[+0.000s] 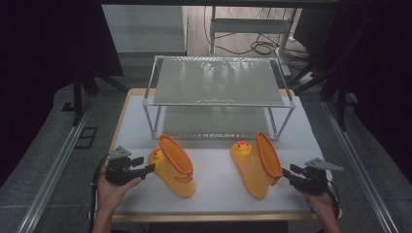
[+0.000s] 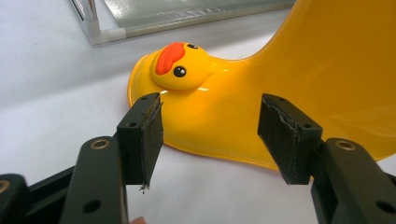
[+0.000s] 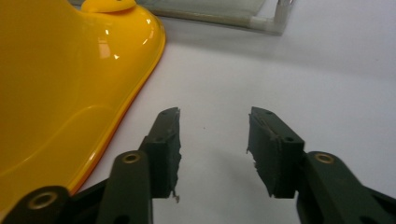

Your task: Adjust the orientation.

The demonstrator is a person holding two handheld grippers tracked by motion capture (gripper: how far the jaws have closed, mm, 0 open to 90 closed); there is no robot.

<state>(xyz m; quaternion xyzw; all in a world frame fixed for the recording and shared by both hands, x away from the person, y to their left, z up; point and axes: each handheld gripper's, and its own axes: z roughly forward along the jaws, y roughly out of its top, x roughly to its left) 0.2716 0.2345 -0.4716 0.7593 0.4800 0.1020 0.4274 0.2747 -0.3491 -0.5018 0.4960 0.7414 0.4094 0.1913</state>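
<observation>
Gripper jaws on both sides stand apart with nothing between them. At the lower left of the high view the left gripper [image 1: 149, 168] sits just beside the toe of the left boot [image 1: 175, 166], and in the left gripper view that boot [image 2: 280, 93] lies straight ahead, beyond the spread jaws, with its duck face [image 2: 180, 65] toward the upper left of the frame. The right gripper [image 1: 286, 172] is released too, at the lower right of the high view, near the shaft of the right boot [image 1: 255, 165]; in the right gripper view the jaws frame bare white desk [image 3: 280, 70] while the right boot [image 3: 60, 84] passes along the left edge.

Both boots lie on the desk in the middle of the high view, in front of the metal shelf rack [image 1: 218, 82].

By their gloss they look like moulded rubber or soft plastic: probably light, somewhat flexible in the shaft, and slick under the pads (the sheen suggests little friction on the rounded flanks). Nothing about them looks fragile. The best hold is likely the thin wall at the orange rim [image 1: 176, 154] of the opening, one jaw inside and one outside, since the foot is broad and curved and a pinch there could squirt off.
</observation>
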